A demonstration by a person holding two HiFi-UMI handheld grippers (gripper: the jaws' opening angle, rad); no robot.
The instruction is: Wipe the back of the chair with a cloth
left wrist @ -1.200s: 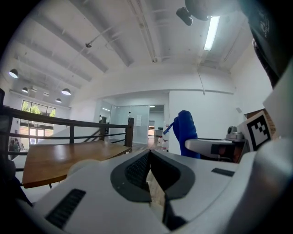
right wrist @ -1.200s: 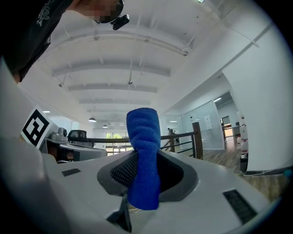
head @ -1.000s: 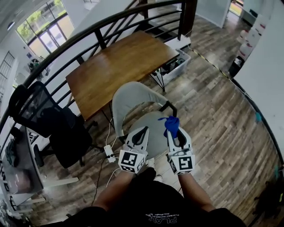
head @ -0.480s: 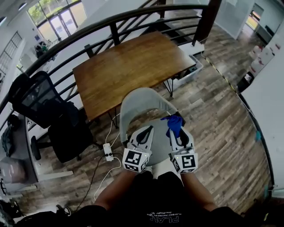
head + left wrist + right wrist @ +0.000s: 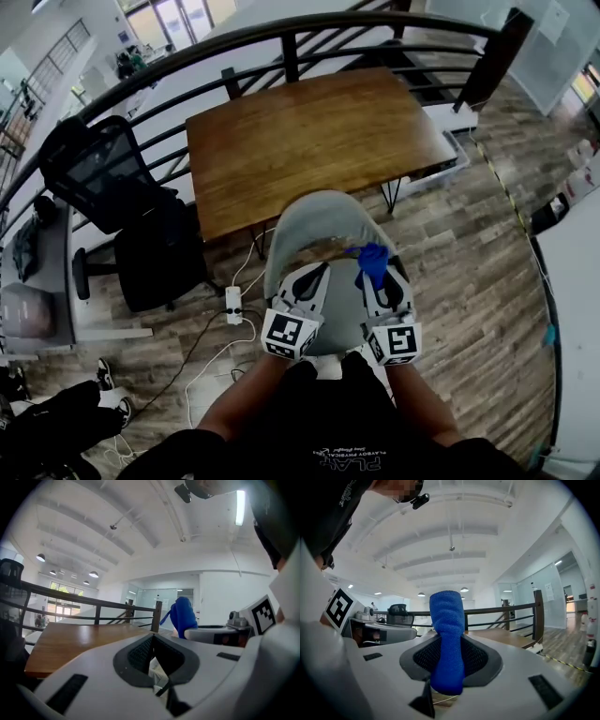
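— Right gripper (image 5: 446, 641): what does it have?
— Its jaws pinch a blue cloth (image 5: 447, 620). One folded end stands up above the pads and the other hangs just below them. In the head view the cloth sits at that gripper's tip, over the right side of the grey chair (image 5: 319, 220).
— And the left gripper (image 5: 152, 638)?
— Pressed together. The dark pads meet at the tips with nothing caught between them. It is just beside the right one. Both are above the chair's seat, with their tips pointing toward the curved back.
— Does the cloth touch the back?
— I can't tell. From above it overlaps the seat near the back's right end, and neither gripper view shows the chair's surface.
— Where does the chair stand?
— On a plank floor (image 5: 469, 244), with its back turned to a wooden table (image 5: 319, 131) and close to the table's near edge. A black office chair (image 5: 122, 187) stands left of the table. A dark railing (image 5: 289, 66) curves behind it. A white power strip (image 5: 233, 305) lies on the floor left of the grey chair, with cables running from it.
— Who holds the grippers?
— A person (image 5: 309, 431) in a dark shirt, arms reaching forward. Each gripper's marker cube faces up.
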